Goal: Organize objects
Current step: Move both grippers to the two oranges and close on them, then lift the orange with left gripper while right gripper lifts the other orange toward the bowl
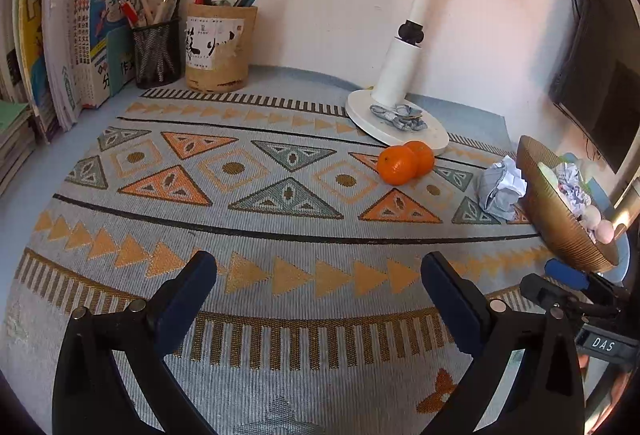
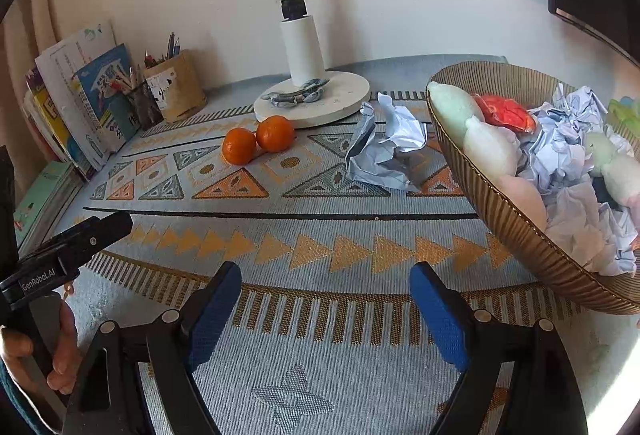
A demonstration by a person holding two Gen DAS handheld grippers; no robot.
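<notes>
Two handheld grippers hover low over a worktop covered by a patterned cloth (image 2: 320,235). The left gripper (image 1: 319,277) and the right gripper (image 2: 325,289) both have their jaws spread wide, grasping nothing. Two oranges (image 2: 258,139) sit touching each other just in front of a white lamp base (image 2: 344,99). A crumpled paper ball (image 2: 384,147) lies between the oranges and a ribbed brown bowl (image 2: 520,231) at the right, which holds more crumpled paper and soft toys. Pen holders (image 1: 216,47) and books (image 1: 80,35) stand at the back left.
</notes>
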